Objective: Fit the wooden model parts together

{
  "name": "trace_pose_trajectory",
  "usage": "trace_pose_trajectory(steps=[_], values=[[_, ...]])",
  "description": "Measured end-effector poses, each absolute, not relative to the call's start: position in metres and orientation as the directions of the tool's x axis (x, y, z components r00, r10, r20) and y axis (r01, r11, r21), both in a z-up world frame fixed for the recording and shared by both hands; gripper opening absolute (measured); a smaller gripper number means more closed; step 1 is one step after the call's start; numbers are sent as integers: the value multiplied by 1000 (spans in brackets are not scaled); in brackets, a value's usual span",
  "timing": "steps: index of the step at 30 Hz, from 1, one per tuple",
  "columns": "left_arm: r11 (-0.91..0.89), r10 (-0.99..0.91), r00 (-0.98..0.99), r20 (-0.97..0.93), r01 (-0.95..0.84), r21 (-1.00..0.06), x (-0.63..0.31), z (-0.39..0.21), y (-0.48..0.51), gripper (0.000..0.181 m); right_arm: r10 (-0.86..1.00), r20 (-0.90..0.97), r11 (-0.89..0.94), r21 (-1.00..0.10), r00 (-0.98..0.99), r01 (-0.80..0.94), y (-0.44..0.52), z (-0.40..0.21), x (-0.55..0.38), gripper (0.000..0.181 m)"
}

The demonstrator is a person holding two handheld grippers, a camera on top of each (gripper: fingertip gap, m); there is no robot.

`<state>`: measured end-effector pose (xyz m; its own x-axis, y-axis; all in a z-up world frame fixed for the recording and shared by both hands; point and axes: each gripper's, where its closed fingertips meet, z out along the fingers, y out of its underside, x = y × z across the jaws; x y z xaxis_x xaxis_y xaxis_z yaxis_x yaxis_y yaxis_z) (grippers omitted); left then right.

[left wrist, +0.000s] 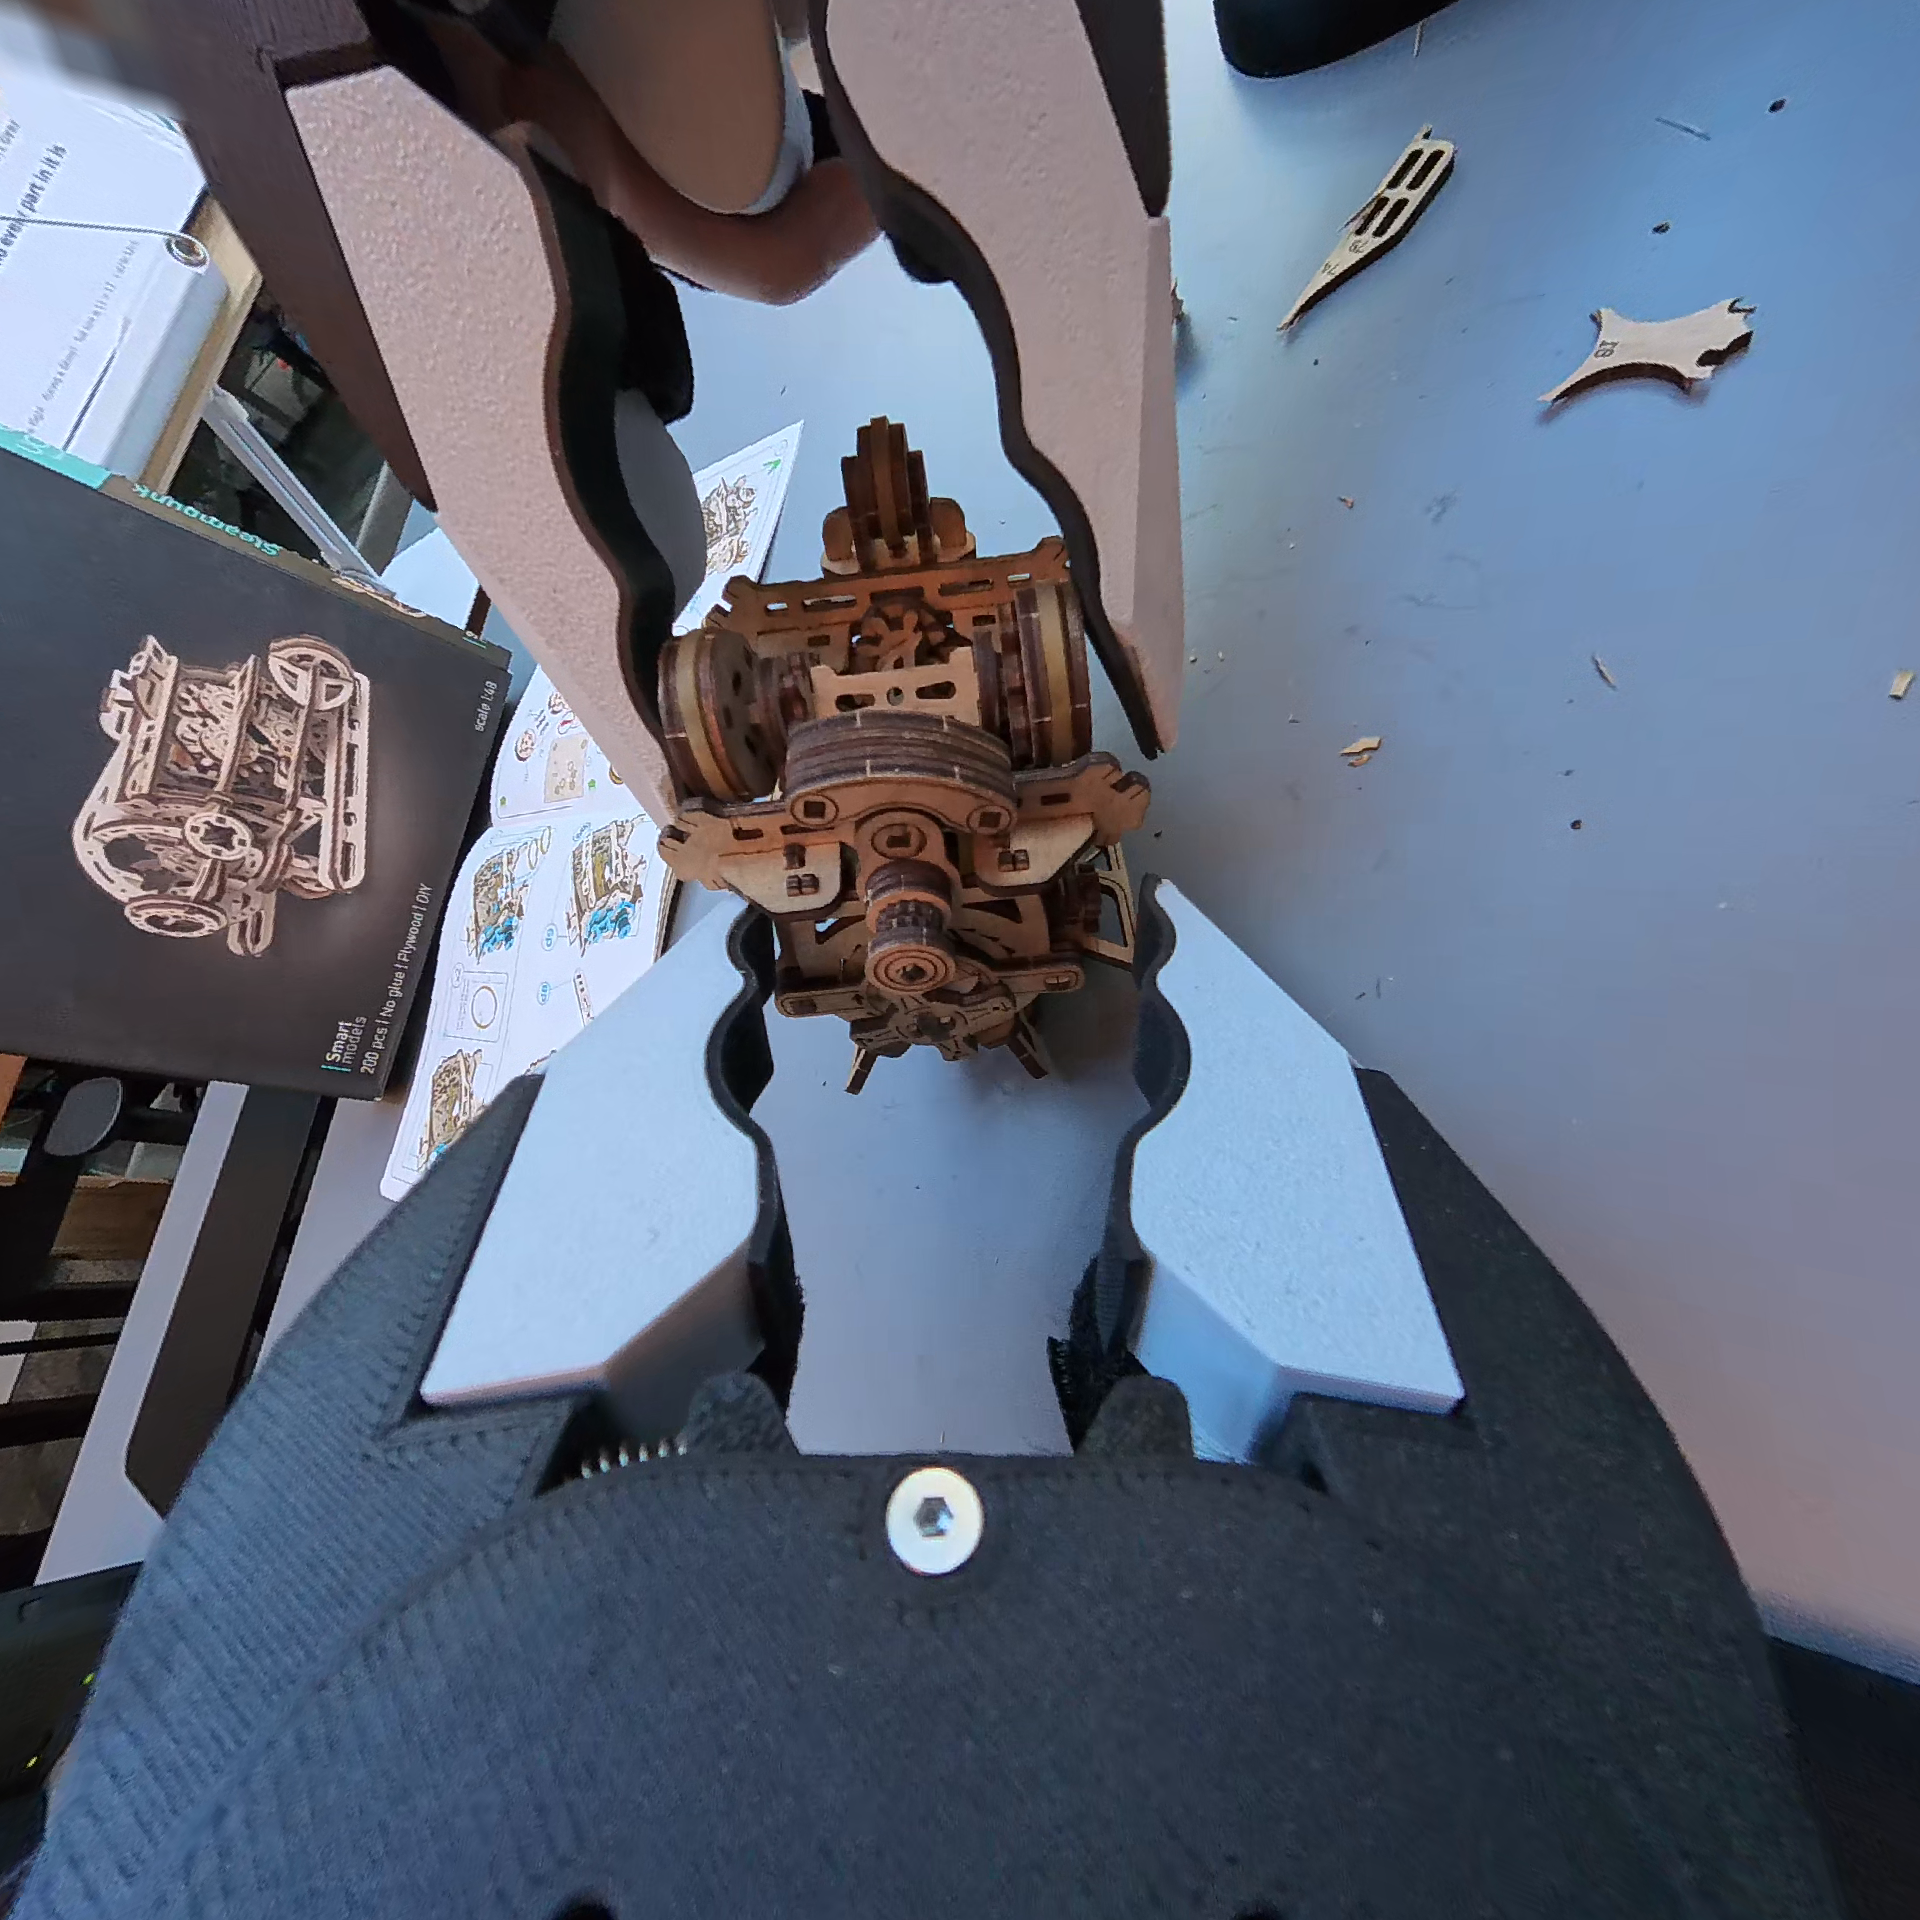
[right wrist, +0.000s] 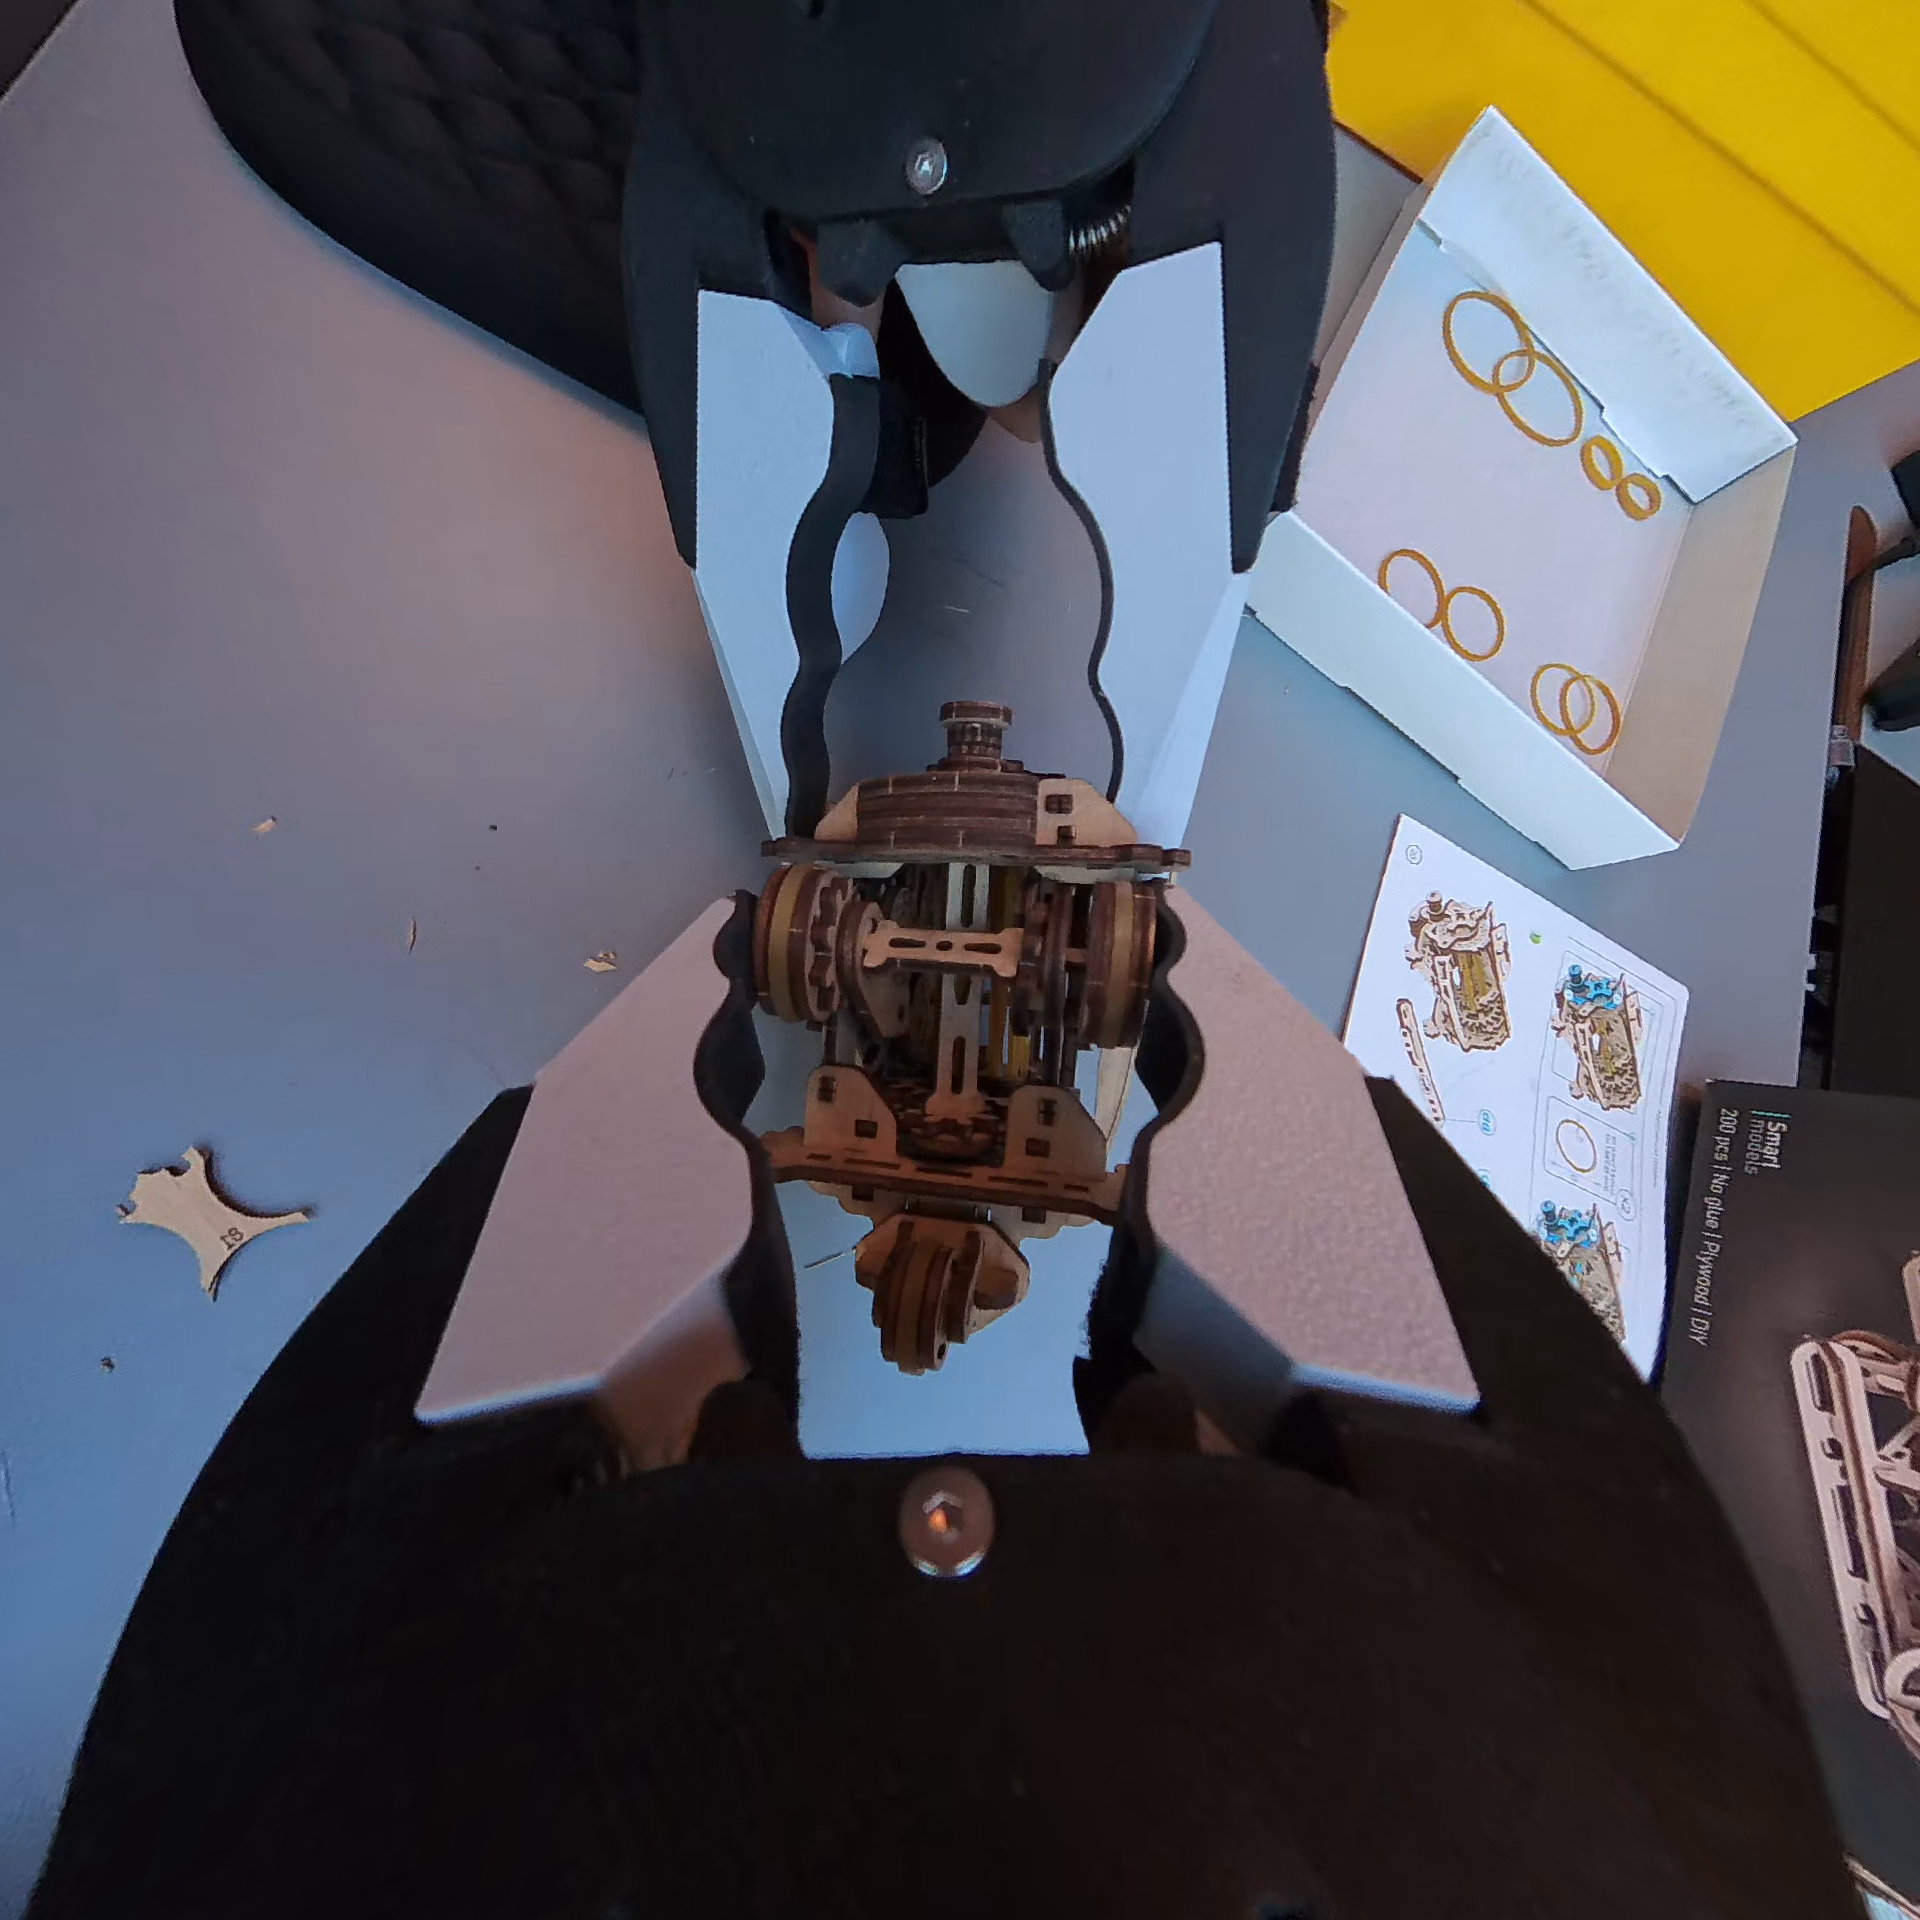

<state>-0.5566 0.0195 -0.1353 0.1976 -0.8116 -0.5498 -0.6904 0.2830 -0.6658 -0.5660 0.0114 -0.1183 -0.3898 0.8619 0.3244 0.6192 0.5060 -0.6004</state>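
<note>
While the plywood offcut lies idle at far left, the right gripper is clamped on the wooden model by its side wheels, above the grey table. Opposite, the left gripper stands released around its end. Squeezing harder could snap a wheel; right of them, the instruction sheet.

It looked like a hobby workspace: a grey surface strewn with plywood offcuts and splinters, a dark kit box at its edge, an illustrated instruction sheet, and a white tray of rubber bands.
</note>
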Motion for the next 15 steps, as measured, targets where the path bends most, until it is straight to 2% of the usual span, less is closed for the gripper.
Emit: trace_pose_trajectory(steps=[4, 15], values=[[275, -816, 204, -541, -686, -674, -557, -135, 20, 69, 878, 306, 477, -630, -368, 614, 12, -117, -566, 72], [276, -816, 206, -541, -683, -676, -556, -134, 20, 68, 870, 322, 491, -625, -373, 607, 10, -118, -566, 71]])
